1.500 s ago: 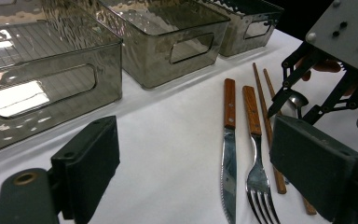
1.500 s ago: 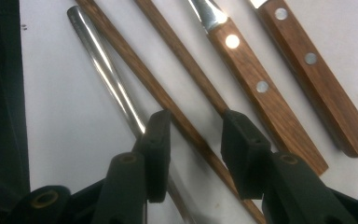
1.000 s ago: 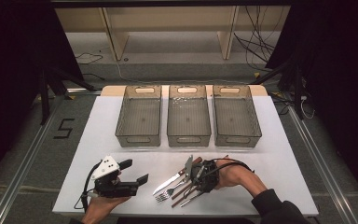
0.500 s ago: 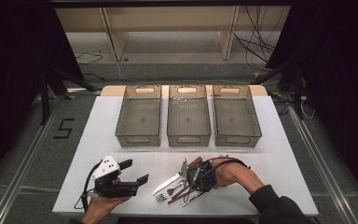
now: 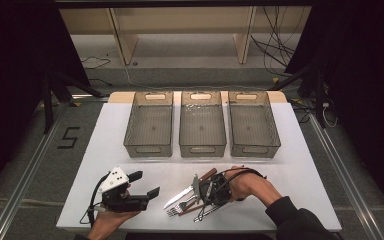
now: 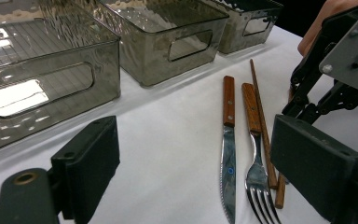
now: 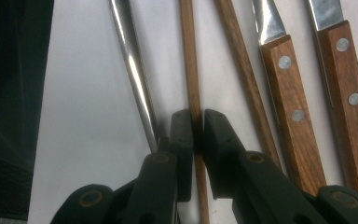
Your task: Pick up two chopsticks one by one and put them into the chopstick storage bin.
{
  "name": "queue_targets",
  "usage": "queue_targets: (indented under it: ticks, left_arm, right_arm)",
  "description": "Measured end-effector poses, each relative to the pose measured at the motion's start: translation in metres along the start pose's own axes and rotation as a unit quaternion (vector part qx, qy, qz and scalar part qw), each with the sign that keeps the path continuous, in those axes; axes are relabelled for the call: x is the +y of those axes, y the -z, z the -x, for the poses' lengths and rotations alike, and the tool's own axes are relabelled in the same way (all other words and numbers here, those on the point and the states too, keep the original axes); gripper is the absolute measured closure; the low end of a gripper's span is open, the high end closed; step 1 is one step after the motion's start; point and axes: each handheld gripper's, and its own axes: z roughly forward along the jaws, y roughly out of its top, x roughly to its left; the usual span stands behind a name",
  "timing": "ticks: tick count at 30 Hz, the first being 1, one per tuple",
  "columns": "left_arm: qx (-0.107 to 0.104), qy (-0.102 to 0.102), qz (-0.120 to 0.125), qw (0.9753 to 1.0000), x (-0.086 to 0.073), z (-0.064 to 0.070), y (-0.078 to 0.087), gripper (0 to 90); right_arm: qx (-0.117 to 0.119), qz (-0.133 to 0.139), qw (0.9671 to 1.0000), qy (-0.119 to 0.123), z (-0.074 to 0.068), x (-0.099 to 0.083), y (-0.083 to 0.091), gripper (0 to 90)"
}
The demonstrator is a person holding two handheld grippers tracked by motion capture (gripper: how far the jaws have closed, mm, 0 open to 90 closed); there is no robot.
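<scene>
The thin brown wooden chopstick [image 7: 189,56] lies flat on the white table [image 5: 300,170], and the right gripper [image 7: 195,128] has its two black jaws pressed in on it from either side, about mid-length as far as the right gripper view lets me judge. Just beside it on one side runs a shiny slim metal handle [image 7: 131,70]; on the other, a second wooden chopstick [image 7: 242,65], then the two wood-handled pieces with rivets, the knife [image 6: 227,154] and the fork [image 6: 256,172].

This looks like a pick from a tight cluster. To do it well, I'd lift straight up, level, so the stick doesn't pivot in that narrow pinch or drag the metal handle touching the jaw's flank. Keep the squeeze firm; a round stick rolls easily.

Over on the person's left, the left gripper [image 5: 140,184] sits wide open, holding nothing, resting near the table edge. Three clear grey plastic bins [image 5: 201,125] stand in a row beyond, well apart from the cutlery.
</scene>
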Motion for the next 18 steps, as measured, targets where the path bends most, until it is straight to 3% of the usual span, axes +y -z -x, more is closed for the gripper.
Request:
queue_targets:
  ticks: [5,14,18]
  left_arm:
    - [0.000,0.000,0.001,1.0000,0.0001,0.0002,0.0000,15.6]
    - [0.000,0.000,-0.001,1.0000,0.0001,0.0000,0.0000,15.6]
    - [-0.001,0.000,-0.001,1.0000,0.0001,0.0003,-0.0001,15.7]
  right_arm:
    - [0.001,-0.004,0.9998,0.017,0.0001,0.0009,0.0004,85.2]
    - [0.004,0.004,0.9997,0.022,-0.0015,0.0003,0.0021,85.7]
    - [-0.006,0.014,0.9993,0.033,-0.0029,0.0021,0.0051,85.8]
